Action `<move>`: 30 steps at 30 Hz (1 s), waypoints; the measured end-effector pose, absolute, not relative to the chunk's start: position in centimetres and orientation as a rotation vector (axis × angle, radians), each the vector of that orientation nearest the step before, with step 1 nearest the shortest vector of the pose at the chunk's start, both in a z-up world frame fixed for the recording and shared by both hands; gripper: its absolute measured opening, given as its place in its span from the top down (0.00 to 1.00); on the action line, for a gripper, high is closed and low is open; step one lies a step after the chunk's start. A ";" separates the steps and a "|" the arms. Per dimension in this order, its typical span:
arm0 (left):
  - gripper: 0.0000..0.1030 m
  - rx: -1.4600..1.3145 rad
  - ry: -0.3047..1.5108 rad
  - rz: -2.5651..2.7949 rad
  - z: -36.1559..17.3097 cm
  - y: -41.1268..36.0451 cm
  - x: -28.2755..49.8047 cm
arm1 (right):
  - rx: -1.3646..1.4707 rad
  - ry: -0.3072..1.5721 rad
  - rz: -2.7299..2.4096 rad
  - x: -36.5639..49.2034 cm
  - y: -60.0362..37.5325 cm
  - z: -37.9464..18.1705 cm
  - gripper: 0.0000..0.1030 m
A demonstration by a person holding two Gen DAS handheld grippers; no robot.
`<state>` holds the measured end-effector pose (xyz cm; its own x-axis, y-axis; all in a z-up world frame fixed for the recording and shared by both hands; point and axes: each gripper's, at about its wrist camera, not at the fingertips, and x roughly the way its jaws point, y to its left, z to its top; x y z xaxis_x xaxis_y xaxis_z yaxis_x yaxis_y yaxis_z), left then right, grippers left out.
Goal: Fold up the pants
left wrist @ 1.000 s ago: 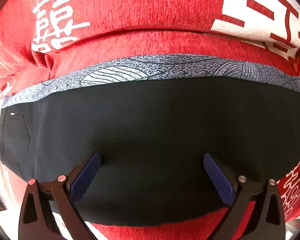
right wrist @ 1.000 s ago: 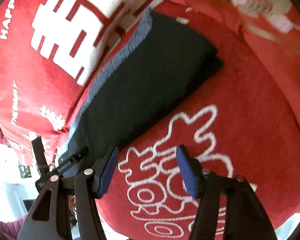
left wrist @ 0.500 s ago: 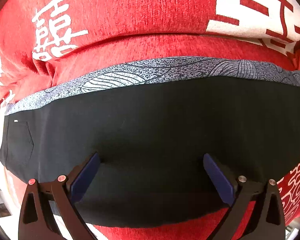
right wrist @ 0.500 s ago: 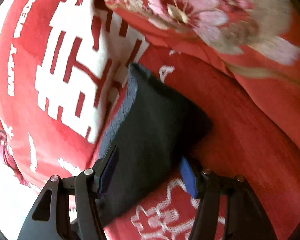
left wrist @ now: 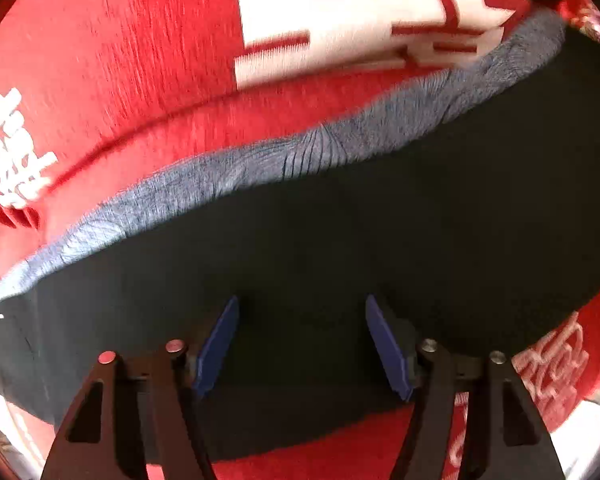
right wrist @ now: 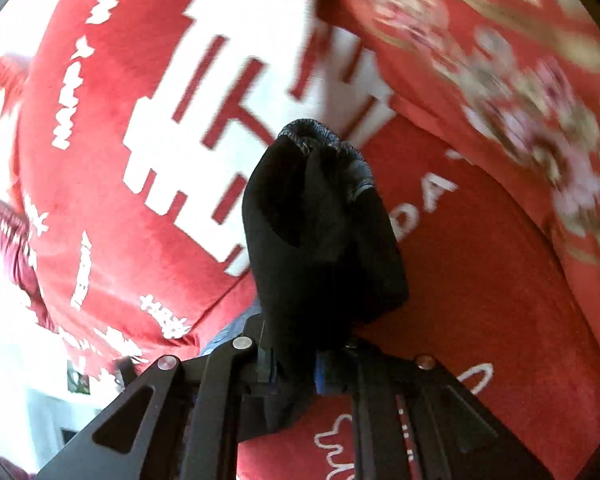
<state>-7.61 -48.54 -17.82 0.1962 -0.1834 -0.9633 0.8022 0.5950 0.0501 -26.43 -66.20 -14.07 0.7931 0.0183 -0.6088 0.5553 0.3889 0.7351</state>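
Note:
Black pants point(left wrist: 340, 248) with a grey patterned band point(left wrist: 260, 164) along the far edge lie stretched across a red sofa seat. My left gripper point(left wrist: 302, 340) hovers over the near middle of the pants, its blue pads apart with black cloth between and under them; the jaws are narrower than before but not closed. My right gripper point(right wrist: 296, 368) is shut on the end of the pants point(right wrist: 320, 232), and the bunched black cloth stands up in front of the camera with the grey band at its top.
Red sofa cover with white characters point(left wrist: 360, 20) forms the backrest behind the pants. A red floral cushion point(right wrist: 520, 92) lies at the right end. The sofa's front edge and a pale floor point(right wrist: 44, 412) show at the lower left.
My right gripper slid onto the pants' end and shut on it, lifting the cloth. My left gripper's jaws narrowed over the pants and the view shifted right.

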 end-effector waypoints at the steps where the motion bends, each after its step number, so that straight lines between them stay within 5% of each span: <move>1: 0.35 0.661 1.159 -0.763 -17.8 -48.6 -8.0 | 1.096 0.592 -0.368 -25.9 -65.7 -13.4 0.87; 9: 0.33 0.549 1.266 -0.837 -17.3 -46.6 -5.5 | 0.875 0.652 -0.353 -21.6 -61.9 -8.6 0.87; 18: 0.28 0.384 1.264 -0.748 -13.4 -33.5 1.7 | 0.516 0.804 -0.306 -13.2 -50.5 -5.1 0.85; 19: 0.20 0.378 1.267 -0.726 -13.3 -31.9 2.6 | 0.480 0.829 -0.300 -11.8 -48.7 -5.5 0.83; 30: 0.19 0.338 1.348 -0.491 -16.4 -16.9 9.3 | -0.207 1.204 -0.384 -1.1 -29.9 -18.6 0.61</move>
